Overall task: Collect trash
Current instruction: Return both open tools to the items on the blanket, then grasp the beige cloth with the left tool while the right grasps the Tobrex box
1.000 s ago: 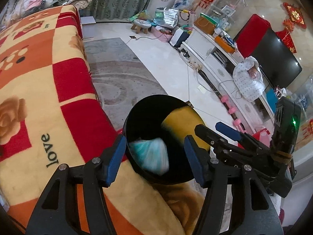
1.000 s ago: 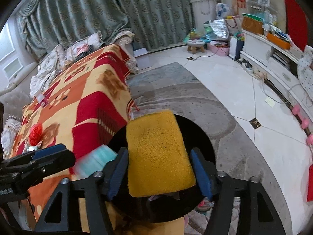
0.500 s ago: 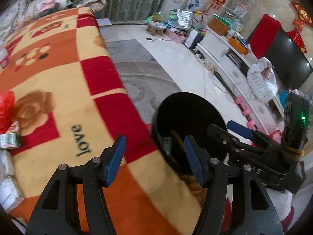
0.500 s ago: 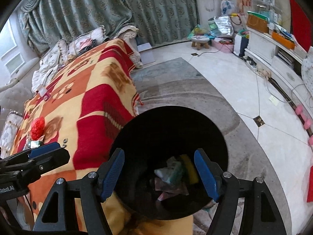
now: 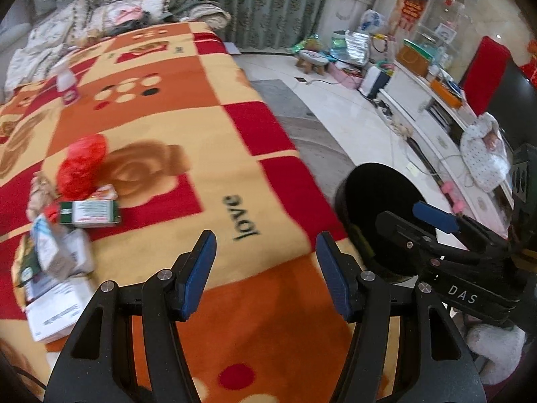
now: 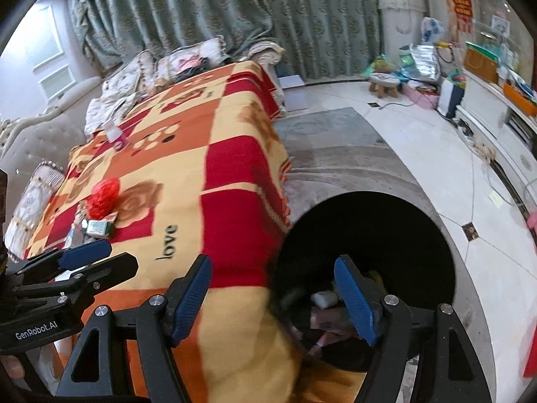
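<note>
A black round trash bin [image 6: 386, 231] stands on the floor beside the blanket-covered surface, with several pieces of trash inside [image 6: 324, 299]; it also shows in the left wrist view [image 5: 376, 194]. My left gripper [image 5: 265, 270] is open and empty above the orange and red blanket [image 5: 174, 127]. My right gripper [image 6: 272, 297] is open and empty, over the bin's near rim. Left on the blanket are a red crumpled bag [image 5: 82, 164], a green and white box [image 5: 90, 213], a white carton [image 5: 50, 252] and paper [image 5: 53, 312].
A small pink and white bottle [image 5: 68, 85] stands far back on the blanket. Cushions [image 5: 110, 20] pile at the far end. A grey rug [image 6: 335, 154], a small stool [image 6: 384, 84] and a white TV cabinet [image 5: 433, 124] lie to the right.
The yellow sponge and the teal item dropped from the grippers into the bin. Both grippers, now open and empty, swung left from the bin toward the blanket.
</note>
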Demonstrator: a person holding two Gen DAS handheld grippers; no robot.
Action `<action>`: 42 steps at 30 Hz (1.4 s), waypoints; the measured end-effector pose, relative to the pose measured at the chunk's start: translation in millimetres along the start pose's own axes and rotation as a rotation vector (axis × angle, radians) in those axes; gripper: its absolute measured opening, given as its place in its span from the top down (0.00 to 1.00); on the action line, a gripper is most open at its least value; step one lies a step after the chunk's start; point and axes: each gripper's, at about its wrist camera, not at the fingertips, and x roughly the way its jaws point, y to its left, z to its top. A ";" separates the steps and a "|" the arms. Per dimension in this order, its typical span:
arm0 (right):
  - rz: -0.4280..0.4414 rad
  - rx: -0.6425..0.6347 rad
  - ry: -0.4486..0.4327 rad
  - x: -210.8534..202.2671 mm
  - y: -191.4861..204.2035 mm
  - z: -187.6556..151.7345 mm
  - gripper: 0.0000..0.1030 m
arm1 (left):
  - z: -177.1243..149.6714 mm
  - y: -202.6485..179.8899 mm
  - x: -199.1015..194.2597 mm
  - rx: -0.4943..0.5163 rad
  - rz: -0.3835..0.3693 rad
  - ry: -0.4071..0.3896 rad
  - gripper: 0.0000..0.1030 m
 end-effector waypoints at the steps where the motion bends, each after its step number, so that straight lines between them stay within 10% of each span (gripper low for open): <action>1: 0.004 -0.006 0.002 1.0 5.0 -0.3 0.29 | -1.6 4.2 -2.3 -0.003 0.011 -0.004 0.41; 33: 0.326 -0.316 0.110 59.4 212.9 -8.7 0.29 | -79.6 242.1 -85.6 -0.341 0.289 -0.014 0.41; 42: 0.400 -0.480 0.152 92.2 290.6 5.6 0.50 | -84.2 284.6 -77.4 -0.391 0.294 0.012 0.41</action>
